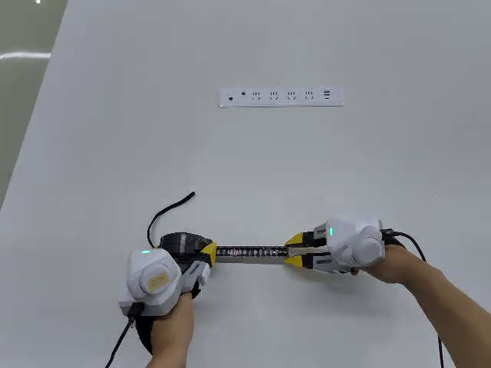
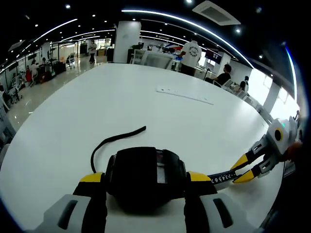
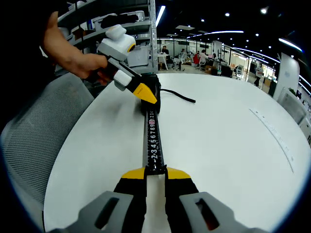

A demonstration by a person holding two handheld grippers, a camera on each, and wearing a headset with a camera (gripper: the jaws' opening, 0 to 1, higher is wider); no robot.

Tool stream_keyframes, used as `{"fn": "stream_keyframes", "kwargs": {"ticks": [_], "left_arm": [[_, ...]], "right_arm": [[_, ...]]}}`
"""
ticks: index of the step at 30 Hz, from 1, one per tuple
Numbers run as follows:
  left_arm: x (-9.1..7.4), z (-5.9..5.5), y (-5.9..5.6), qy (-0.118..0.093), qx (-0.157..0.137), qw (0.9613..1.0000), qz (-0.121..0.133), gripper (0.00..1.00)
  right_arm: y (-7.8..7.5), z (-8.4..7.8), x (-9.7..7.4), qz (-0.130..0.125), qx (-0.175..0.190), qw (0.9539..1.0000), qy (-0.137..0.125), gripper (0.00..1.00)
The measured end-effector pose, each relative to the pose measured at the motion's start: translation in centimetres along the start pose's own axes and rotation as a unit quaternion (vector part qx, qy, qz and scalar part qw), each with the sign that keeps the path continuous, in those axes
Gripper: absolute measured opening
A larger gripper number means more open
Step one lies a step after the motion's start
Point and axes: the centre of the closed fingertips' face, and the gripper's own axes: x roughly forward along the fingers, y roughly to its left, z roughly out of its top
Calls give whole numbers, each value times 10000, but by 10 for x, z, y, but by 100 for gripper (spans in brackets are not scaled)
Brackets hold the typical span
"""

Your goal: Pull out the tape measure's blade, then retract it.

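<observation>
The black tape measure case [image 1: 182, 245] [image 2: 145, 174] lies on the white table, clamped between the yellow-tipped jaws of my left gripper [image 1: 201, 259] [image 2: 146, 180]. Its black wrist strap [image 1: 165, 212] [image 2: 114, 141] curls away behind it. The dark blade [image 1: 252, 252] [image 3: 153, 141], printed with numbers, runs out to the right, low over the table. My right gripper [image 1: 295, 251] [image 3: 155, 174] is shut on the blade's free end. In the right gripper view the case [image 3: 151, 95] and the left gripper [image 3: 138, 90] sit at the blade's far end.
A white power strip [image 1: 281, 96] [image 2: 184, 94] lies flat across the far middle of the table [image 1: 253, 169]. A grey mesh chair [image 3: 43, 145] stands by the table's near edge. People and desks fill the room beyond the table.
</observation>
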Motion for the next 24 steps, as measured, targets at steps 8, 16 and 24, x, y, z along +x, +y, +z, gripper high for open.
{"fn": "stream_keyframes", "kwargs": {"ticks": [8, 16, 24], "left_arm": [[-1, 1, 0, 10, -36, 10000, -25, 61], [-1, 0, -1, 28, -22, 10000, -47, 61], [-2, 0, -2, 38, -10, 10000, -64, 61]], "right_arm": [[-1, 6, 6, 30, -17, 10000, -13, 12], [-1, 12, 13, 57, -39, 10000, -45, 12], [-1, 14, 17, 52, -47, 10000, -49, 12]]}}
